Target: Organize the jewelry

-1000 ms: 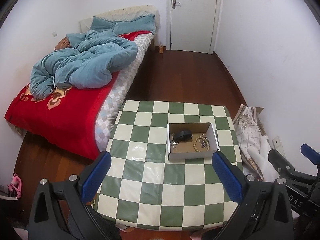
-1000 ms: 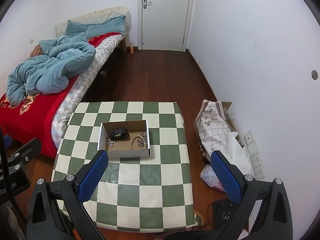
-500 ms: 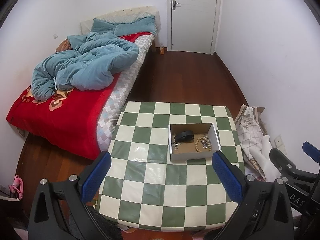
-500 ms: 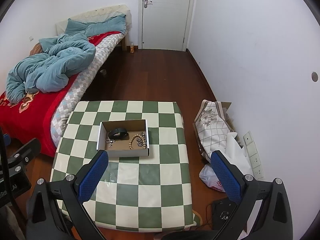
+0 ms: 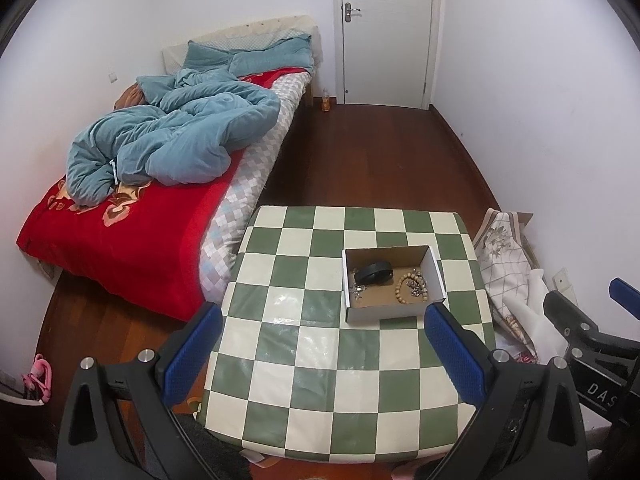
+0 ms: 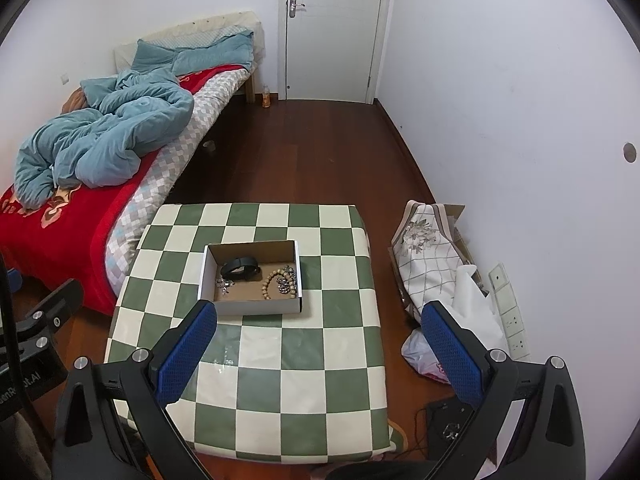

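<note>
The shallow white cardboard box holding a black band, wooden bead bracelet and small metal pieces sits on the green-checked counter. It is found ahead-left of the wide-open, empty right claw and ahead-right of the wide-open, empty left claw, neither touching.

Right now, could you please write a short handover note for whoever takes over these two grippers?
Left gripper: open, empty, held above the near side of the table.
Right gripper: open, empty, also held high.
The box sits on the table; inside lie a black band, a bead bracelet and small silver pieces.
Done: all visible jewelry is in the box, loosely mixed.
Left: possibly sorting the pieces; nothing is gripped.
</note>
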